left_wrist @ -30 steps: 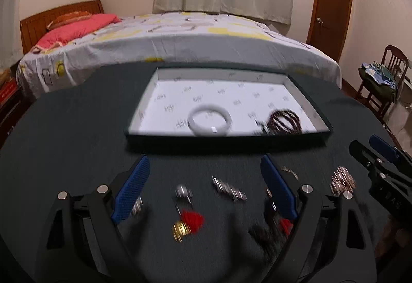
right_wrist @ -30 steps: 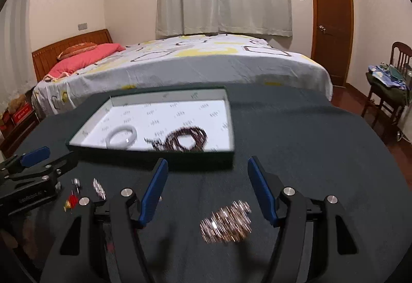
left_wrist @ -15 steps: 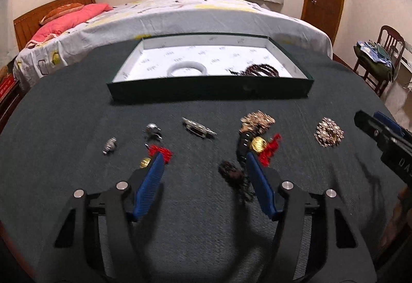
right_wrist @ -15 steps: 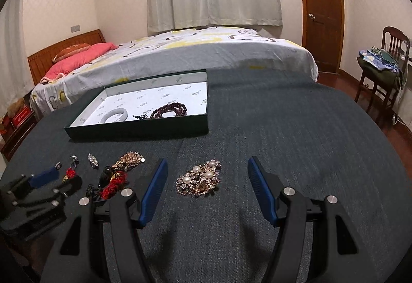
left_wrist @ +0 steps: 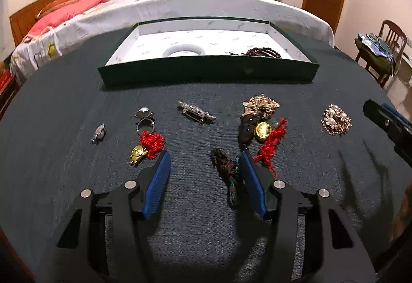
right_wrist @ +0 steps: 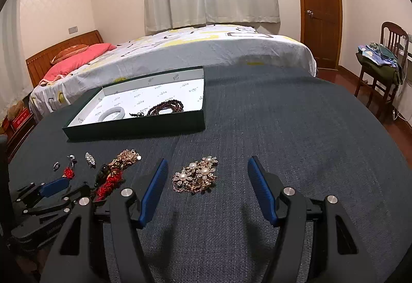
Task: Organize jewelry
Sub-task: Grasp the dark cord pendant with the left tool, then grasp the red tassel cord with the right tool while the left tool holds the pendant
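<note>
Far left on the dark tabletop (left_wrist: 64, 128): small silver charm (left_wrist: 98, 133), ring (left_wrist: 145, 121), red-tasselled gold charm (left_wrist: 146, 145), all loose and well short of the green tray (left_wrist: 206, 69) (white bangle (left_wrist: 184, 51) and dark beads (left_wrist: 262, 52) already inside). Centre: left gripper (left_wrist: 204, 162) closing, jaws apart and clamped on nothing, dark braided cord (left_wrist: 226, 169) just inside the right jaw. Likely to drag the tangled pile (left_wrist: 260, 123) along, snagging tassels. Right: right gripper (right_wrist: 206, 167) with jaws apart around the pearl brooch (right_wrist: 197, 176), untouched; risks pinching an edge and flipping it.
</note>
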{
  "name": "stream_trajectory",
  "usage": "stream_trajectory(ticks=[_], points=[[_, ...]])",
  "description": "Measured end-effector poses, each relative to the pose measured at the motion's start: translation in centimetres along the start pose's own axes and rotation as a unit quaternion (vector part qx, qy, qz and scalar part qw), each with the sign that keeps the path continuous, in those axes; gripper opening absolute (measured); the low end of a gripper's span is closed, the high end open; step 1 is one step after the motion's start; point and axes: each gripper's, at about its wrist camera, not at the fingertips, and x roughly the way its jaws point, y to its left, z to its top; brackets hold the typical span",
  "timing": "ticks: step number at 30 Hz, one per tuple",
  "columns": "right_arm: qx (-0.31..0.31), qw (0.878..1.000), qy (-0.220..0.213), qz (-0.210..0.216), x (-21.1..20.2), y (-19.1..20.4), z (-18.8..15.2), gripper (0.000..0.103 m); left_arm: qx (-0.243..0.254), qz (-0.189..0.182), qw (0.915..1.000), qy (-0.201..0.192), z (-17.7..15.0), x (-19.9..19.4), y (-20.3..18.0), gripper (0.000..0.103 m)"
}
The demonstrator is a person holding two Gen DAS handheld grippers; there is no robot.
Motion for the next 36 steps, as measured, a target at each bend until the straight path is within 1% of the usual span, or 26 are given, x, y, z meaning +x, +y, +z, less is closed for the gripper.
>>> stream_trajectory(ticks=[4, 6, 9, 11, 12, 13, 15, 17, 18, 23, 28, 36], points=[[0.001, 1.0, 0.002, 0.0, 0.1, 0.0, -0.1, 0.063, 0.011, -0.009, 0.9999, -0.002, 0.0, 0.0, -0.4, 0.055], [0.0, 1.0, 0.002, 0.0, 0.1, 0.0, -0.2, 0.063, 0.014, -0.014, 0.9998, 0.004, -0.1, 0.4, -0.5, 0.051], [0.0, 1.0, 0.003, -0.001, 0.1, 0.0, -0.2, 0.063, 0.018, -0.022, 0.9996, 0.003, -0.1, 0.4, -0.6, 0.045], [0.001, 1.0, 0.004, 0.0, 0.1, 0.0, -0.3, 0.063, 0.022, -0.034, 0.9992, 0.001, -0.1, 0.4, -0.6, 0.037], [0.001, 1.0, 0.005, 0.0, 0.2, 0.1, -0.3, 0.063, 0.022, -0.035, 0.9991, 0.001, -0.1, 0.5, -0.7, 0.036], [0.0, 1.0, 0.006, -0.001, 0.2, 0.1, -0.3, 0.063, 0.021, -0.037, 0.9991, 0.0, -0.1, 0.5, -0.6, 0.036], [0.001, 1.0, 0.007, -0.001, 0.2, 0.1, -0.4, 0.063, 0.019, -0.037, 0.9991, 0.0, 0.0, 0.5, -0.6, 0.031], [0.001, 1.0, 0.006, -0.001, 0.2, 0.0, -0.4, 0.063, 0.014, -0.047, 0.9988, -0.001, 0.0, 0.5, -0.4, 0.023], [0.001, 1.0, 0.006, -0.001, 0.2, 0.1, -0.4, 0.063, 0.011, -0.05, 0.9987, -0.001, 0.0, 0.5, -0.2, 0.023], [-0.001, 1.0, 0.006, -0.002, 0.1, 0.1, -0.5, 0.063, -0.001, -0.059, 0.9983, -0.002, 0.0, 0.6, 0.5, 0.013], [-0.003, 1.0, 0.007, -0.003, 0.2, 0.1, -0.4, 0.063, -0.005, -0.061, 0.9982, -0.003, 0.0, 0.4, 0.8, 0.011], [-0.009, 1.0, 0.01, -0.001, 0.4, 0.7, -0.4, 0.063, 0.012, -0.041, 0.9988, -0.023, 0.1, -0.7, 1.2, 0.01]])
